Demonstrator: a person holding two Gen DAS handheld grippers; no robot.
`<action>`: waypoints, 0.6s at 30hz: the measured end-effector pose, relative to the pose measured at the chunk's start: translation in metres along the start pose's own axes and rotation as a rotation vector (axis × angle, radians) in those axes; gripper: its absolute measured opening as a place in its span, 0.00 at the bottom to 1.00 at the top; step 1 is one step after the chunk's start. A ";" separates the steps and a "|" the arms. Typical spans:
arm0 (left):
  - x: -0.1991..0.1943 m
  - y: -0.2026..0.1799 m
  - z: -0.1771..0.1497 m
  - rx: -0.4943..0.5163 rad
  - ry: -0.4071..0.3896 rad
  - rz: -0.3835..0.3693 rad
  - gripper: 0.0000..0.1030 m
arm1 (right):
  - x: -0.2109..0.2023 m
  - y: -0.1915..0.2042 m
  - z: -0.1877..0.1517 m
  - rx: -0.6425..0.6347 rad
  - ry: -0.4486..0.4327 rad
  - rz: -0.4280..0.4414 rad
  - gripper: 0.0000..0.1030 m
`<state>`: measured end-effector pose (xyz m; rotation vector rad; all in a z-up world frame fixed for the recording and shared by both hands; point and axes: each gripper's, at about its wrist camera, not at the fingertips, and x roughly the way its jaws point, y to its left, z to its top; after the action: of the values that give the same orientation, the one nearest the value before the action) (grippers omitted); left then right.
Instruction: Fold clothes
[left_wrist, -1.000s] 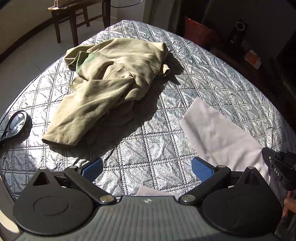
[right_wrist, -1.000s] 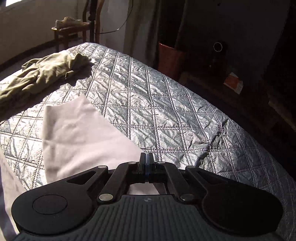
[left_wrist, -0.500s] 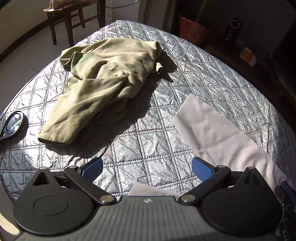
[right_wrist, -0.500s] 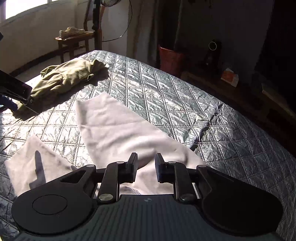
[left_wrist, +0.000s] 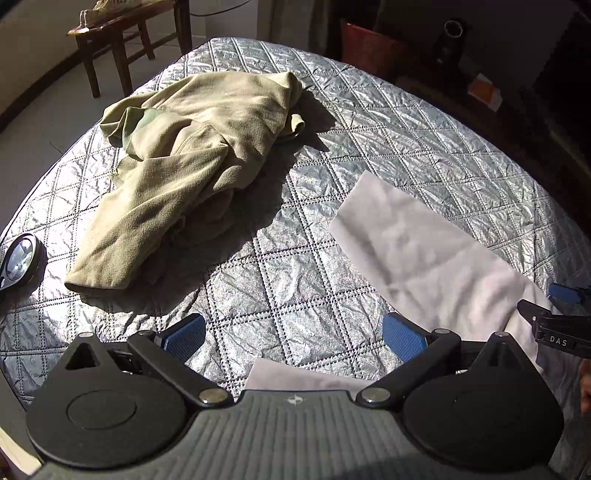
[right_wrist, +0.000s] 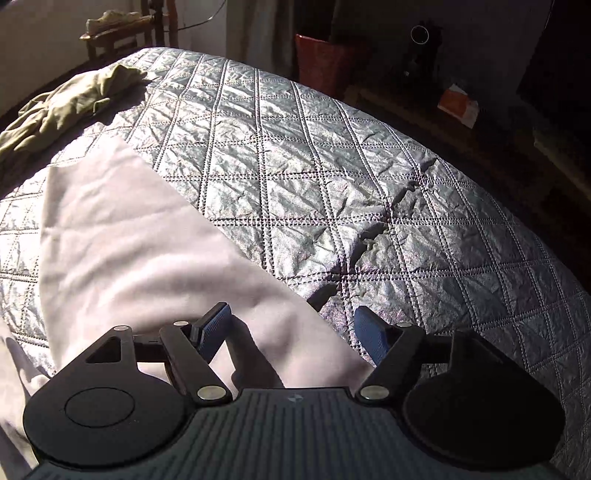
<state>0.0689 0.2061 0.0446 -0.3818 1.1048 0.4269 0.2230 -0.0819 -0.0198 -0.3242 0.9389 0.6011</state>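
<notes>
We are in a home bedroom: a bed (left_wrist: 369, 122) under a silver quilted cover, a wooden chair (left_wrist: 129, 40) by the wall, clothes lying about, sunlight across the floor.

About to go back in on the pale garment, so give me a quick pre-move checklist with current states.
1. Right gripper free of cloth: ok, jaws opening, pads apart, nothing pinched.
2. Left gripper open and empty: ok, only quilt between the pads.
3. Pale garment lying flat on the quilted cover: ok for the visible part; its near edge is hidden under the grippers.
4. Olive garment apart from the pale one: ok, crumpled at the far left.
5. Magnifying glass out of the way: ok, at the left edge.
6. Fold finished: cannot tell.
</notes>
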 end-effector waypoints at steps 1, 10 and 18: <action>0.001 0.000 0.000 -0.001 0.001 0.003 0.99 | -0.003 0.003 0.000 -0.007 -0.011 -0.017 0.07; 0.004 -0.008 -0.003 0.008 0.010 0.007 0.99 | -0.060 0.016 0.004 -0.055 -0.174 -0.025 0.01; 0.004 -0.011 -0.004 0.013 0.011 0.009 0.99 | -0.135 0.081 -0.028 -0.309 -0.299 -0.167 0.01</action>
<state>0.0726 0.1951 0.0402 -0.3684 1.1199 0.4263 0.0951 -0.0774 0.0763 -0.5663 0.5243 0.6203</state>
